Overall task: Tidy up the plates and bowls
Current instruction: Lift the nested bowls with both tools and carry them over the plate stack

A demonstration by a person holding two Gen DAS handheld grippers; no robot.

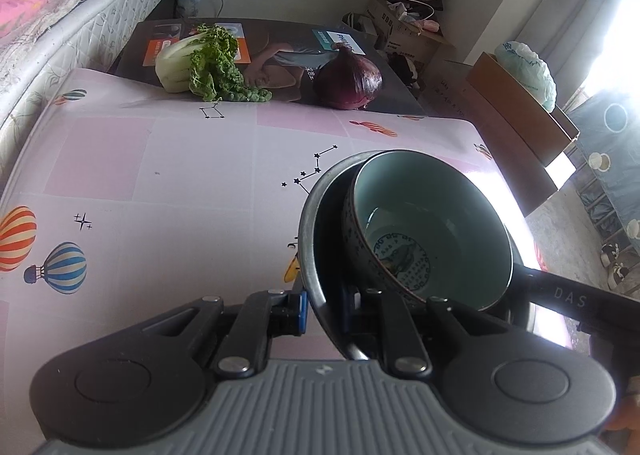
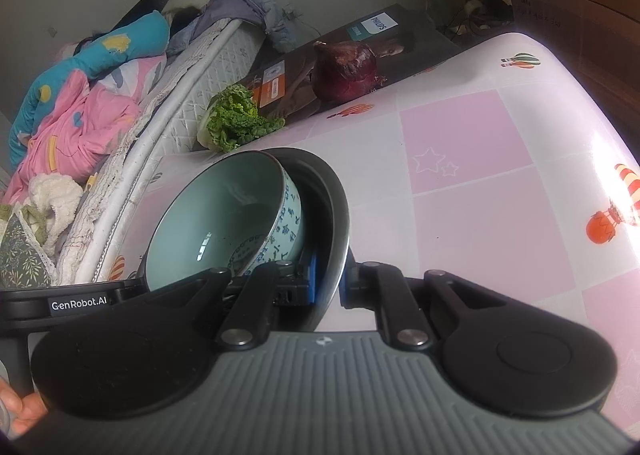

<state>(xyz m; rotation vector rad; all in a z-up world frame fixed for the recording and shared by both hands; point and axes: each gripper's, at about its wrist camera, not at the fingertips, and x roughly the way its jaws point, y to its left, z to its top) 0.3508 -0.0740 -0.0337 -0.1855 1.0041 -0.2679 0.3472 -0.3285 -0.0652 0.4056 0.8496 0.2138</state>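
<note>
The left claw (image 1: pixel 326 311) and right claw (image 2: pixel 326 287) each clamp opposite rims of a dark plate (image 1: pixel 310 223), so its celadon bowl (image 1: pixel 432 215) rides balanced above the desk (image 1: pixel 160 183). Cabbage (image 1: pixel 200 63) and onion (image 1: pixel 348 81) lie well apart, behind.

Left claw (image 1: pixel 326 311) angled steeply down, jaws clamped tight on metal plate (image 1: pixel 310 223) rim, one finger inside, one outside. Right claw (image 2: pixel 326 287) tilted down too, jaws pinched shut on opposite rim of same plate. Bare fingers (image 2: pixel 24 413) visible at lower left edge of right view, gripping handle.
</note>
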